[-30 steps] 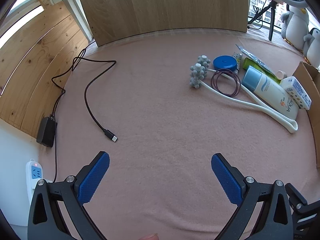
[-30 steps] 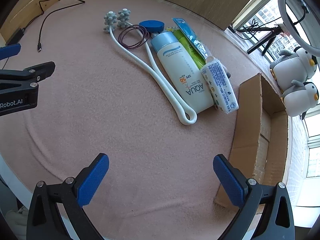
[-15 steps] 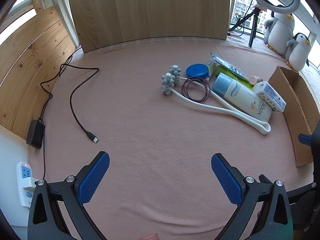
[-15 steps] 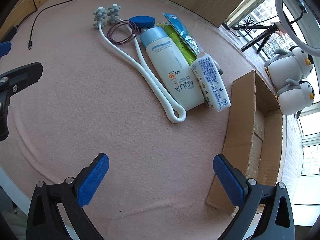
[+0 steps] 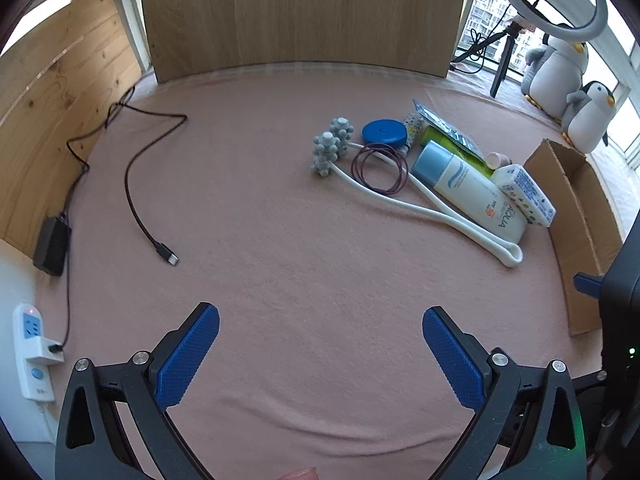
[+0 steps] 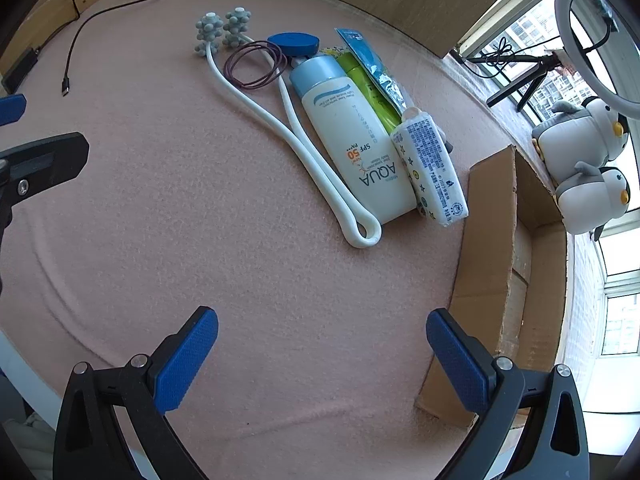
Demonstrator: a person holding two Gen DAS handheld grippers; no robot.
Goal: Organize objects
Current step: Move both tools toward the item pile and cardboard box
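Ahead of the right tongs (image 6: 322, 344) and slightly to their right, a white AQUA sunscreen bottle with a pale blue cap (image 6: 352, 136) lies among a white looped massager with grey knobbly balls (image 6: 280, 128), a purple wire coil (image 6: 256, 64) and a small white printed tube (image 6: 430, 168). An open brown cardboard box (image 6: 492, 240) sits just right (apparently unfilled). Both right and left tongs (image 5: 320, 348) gape wide over the pink cloth-covered tabletop (image 5: 260, 220).

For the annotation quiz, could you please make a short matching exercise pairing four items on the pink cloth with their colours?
Things:
1. round flat case
2. coiled thin cord
3. looped massager handle
4. slim tube beside the sunscreen bottle

Colours:
A. white
B. lime green
C. dark blue
D. purple

Pairs: 1-C, 2-D, 3-A, 4-B
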